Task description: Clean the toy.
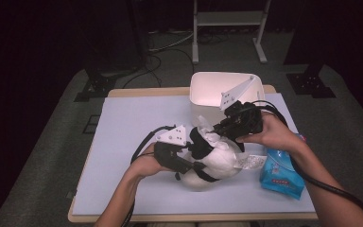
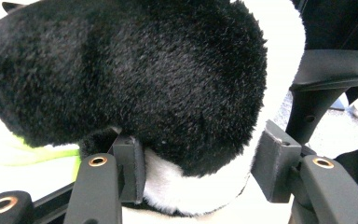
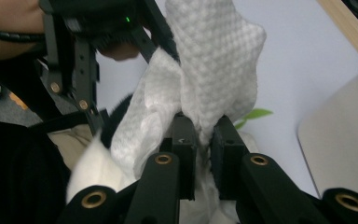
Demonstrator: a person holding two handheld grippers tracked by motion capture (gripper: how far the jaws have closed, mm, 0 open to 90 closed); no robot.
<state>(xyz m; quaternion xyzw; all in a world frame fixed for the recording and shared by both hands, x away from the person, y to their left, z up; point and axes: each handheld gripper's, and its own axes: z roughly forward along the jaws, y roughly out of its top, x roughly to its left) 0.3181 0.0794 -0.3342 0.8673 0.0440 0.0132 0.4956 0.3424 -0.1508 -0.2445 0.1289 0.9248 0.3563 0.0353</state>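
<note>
From my remote station I see a black-and-white plush toy (image 1: 212, 163) lying on the pale blue table mat (image 1: 132, 123), near the person's edge and just left of a blue tissue pack (image 1: 281, 172). Its fur is thick and fluffy: a rounded white body crossed by black bands, with a bit of green showing at its side in both gripper views. The left gripper (image 2: 198, 168) is clamped on a black furry limb with a white cuff, its pads pressing into the pile from either side. The right gripper (image 3: 204, 140) has its jaws pinched nearly together on a white tissue (image 3: 205, 70), a crumpled sheet with a quilted, dimpled texture that stands above the toy's top, touching it. Both hands hold their tools over the middle of the mat. A white bin (image 1: 217, 92) stands at the far edge of the table, just beyond the right gripper and apart from the toy.
</note>
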